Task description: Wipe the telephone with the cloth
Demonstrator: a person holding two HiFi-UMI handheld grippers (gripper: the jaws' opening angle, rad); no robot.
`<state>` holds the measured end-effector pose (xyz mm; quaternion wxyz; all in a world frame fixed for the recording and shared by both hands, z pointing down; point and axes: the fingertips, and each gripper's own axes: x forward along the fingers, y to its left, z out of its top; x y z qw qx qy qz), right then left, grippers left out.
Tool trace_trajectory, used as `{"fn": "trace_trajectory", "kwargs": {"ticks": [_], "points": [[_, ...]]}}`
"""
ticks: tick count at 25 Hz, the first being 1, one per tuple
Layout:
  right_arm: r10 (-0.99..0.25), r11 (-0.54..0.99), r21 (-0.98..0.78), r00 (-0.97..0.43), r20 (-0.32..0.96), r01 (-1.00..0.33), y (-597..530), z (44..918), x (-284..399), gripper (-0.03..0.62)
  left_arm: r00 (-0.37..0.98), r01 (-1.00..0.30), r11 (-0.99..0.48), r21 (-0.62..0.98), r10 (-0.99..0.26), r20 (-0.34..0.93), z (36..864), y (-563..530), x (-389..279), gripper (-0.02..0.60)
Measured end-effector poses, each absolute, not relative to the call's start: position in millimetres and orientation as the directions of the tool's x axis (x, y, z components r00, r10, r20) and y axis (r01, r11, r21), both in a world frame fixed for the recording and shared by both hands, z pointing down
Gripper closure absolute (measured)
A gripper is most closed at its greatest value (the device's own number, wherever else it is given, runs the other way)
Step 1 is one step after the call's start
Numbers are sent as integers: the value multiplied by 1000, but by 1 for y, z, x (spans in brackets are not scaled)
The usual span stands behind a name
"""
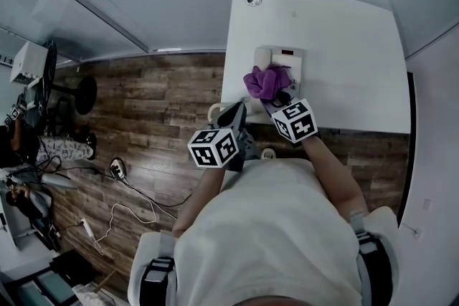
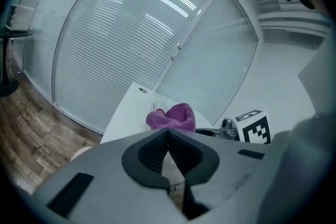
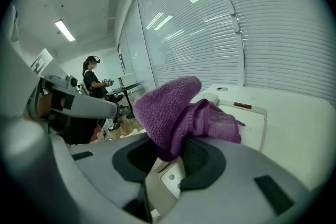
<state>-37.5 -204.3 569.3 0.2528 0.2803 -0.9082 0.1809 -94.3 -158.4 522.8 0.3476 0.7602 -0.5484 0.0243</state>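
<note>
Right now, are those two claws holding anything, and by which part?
The right gripper pinches the purple cloth by a bunched fold. The left gripper is shut on nothing.

Dim, bluish ceiling-strip light; fisheye bending and dark corners; nearest parts blurred.

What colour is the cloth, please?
Purple cloth, clearest in the right gripper view.

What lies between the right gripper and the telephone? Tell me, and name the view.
The cloth, clamped in the right gripper, bunches out between its jaws and the telephone; the right gripper view shows it.
</note>
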Motion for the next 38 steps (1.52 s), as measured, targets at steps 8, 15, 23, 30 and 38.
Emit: {"fn": "trace_trajectory", "kwargs": {"ticks": [8,15,23,30,38], "points": [[-374,794,-206,-726,577,-572,-187,583,-33,476,383,-851,-132,508,-818,430,531,-149,-87,561],[-341,808,-207,-724,599,-552,-164,587,-33,476,375,-854,-121,506,-817,438,529,-133,-85,560],[-307,820,-215,-724,617,-531,-149,596,-32,476,364,-858,-111,502,-821,440,530,-128,-84,561],[-249,828,-247,-726,642,-503,-138,606,-34,476,359,-858,-105,503,-822,442,530,-128,-85,561],[-179,819,-322,-744,644,-476,-126,611,-32,476,357,-861,-110,497,-827,435,527,-132,-83,560]]}}
